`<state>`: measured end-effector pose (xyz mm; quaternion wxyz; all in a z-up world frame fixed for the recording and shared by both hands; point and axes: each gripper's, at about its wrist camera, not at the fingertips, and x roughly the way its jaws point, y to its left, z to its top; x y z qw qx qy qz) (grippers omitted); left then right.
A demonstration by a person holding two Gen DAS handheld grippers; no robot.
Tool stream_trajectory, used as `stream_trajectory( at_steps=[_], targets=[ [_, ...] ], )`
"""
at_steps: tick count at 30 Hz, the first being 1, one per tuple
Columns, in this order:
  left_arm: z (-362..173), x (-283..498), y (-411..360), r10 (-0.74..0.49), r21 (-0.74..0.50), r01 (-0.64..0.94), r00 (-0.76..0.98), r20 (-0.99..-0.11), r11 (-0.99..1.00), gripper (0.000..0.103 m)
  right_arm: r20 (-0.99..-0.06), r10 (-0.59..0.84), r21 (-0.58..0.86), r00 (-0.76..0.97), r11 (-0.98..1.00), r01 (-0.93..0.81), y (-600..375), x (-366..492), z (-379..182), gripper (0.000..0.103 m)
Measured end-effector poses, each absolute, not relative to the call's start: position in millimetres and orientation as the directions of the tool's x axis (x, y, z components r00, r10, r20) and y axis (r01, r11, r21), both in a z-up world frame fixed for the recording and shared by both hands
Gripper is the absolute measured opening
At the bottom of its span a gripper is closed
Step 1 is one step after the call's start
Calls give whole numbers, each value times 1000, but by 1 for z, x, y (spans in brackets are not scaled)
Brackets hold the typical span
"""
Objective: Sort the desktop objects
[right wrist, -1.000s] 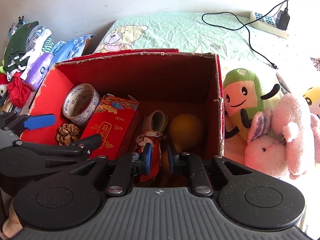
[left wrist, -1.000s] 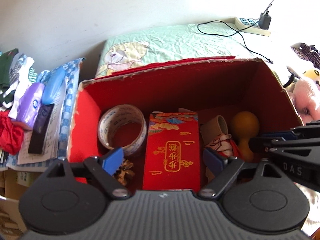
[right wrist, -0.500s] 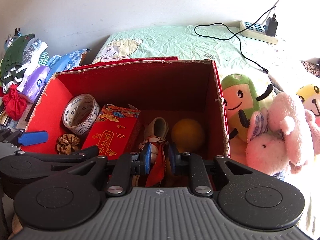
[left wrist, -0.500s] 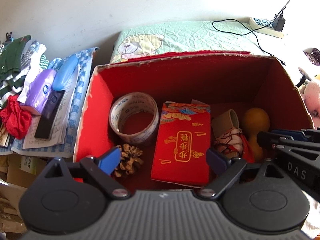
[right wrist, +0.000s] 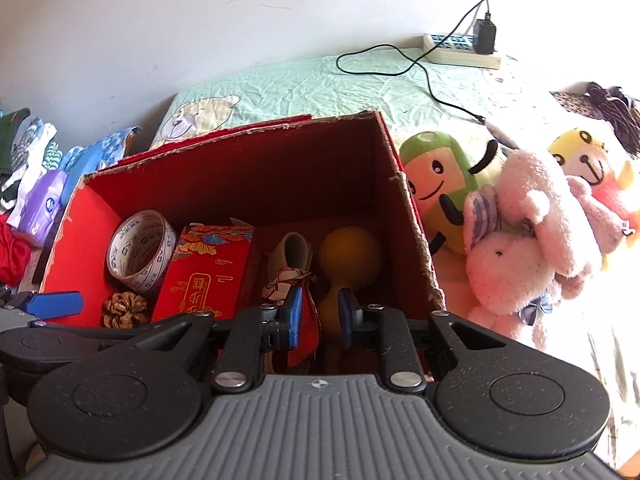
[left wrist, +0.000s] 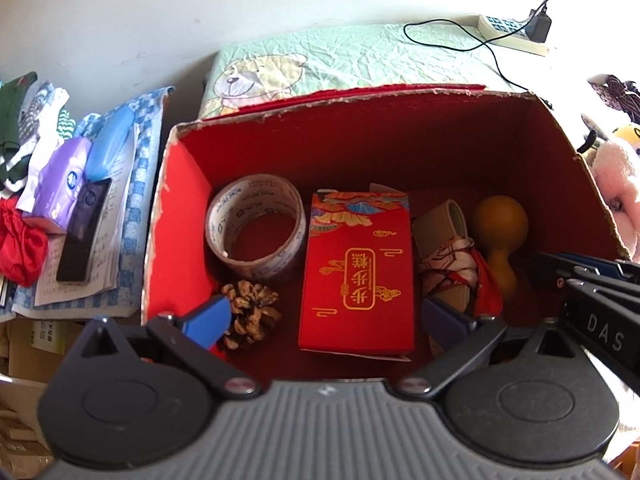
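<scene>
An open red cardboard box (left wrist: 160, 216) holds a roll of clear tape (left wrist: 256, 232), a pine cone (left wrist: 250, 312), a red packet with gold print (left wrist: 358, 276), a cloth-wrapped roll (left wrist: 444, 240) and a yellow gourd (left wrist: 500, 220). My left gripper (left wrist: 326, 316) hangs wide open over the box's near edge, with nothing in it. My right gripper (right wrist: 320, 316) is over the near right part of the box (right wrist: 416, 240). Its jaws are almost together, with a narrow gap. The gourd (right wrist: 348, 252) and a red tassel show through that gap and lie below it.
Plush toys (right wrist: 520, 248) crowd the bed right of the box. A power strip (right wrist: 460, 50) and black cable lie on the green sheet (left wrist: 320, 60) behind. To the left are folded clothes, a purple tissue pack (left wrist: 60, 184) and a black flat device (left wrist: 82, 236) on papers.
Both grippers have drawn back and up from the box, so more of its inside and the pine cone show. The gaps between the jaws look unchanged.
</scene>
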<state>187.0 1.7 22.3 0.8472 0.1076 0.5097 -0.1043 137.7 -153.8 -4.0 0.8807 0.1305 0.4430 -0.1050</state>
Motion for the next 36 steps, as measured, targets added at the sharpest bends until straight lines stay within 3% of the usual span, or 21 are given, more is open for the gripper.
stream_trajectory(
  at_steps=[8,26,36],
  targets=[
    [31,180,1,-57,99,286,490,-870,953,101,-794,-82,151,603,933,326,-153,131,3,22],
    [69,114,6,30,115,113,575,-818,987,101,-715,1,169,699,971,172,-148,82,37,22],
    [58,75,1,69,126,68,546,-835,990,101,-721,44,178,691,976,124,-148,45,32,22]
  ],
)
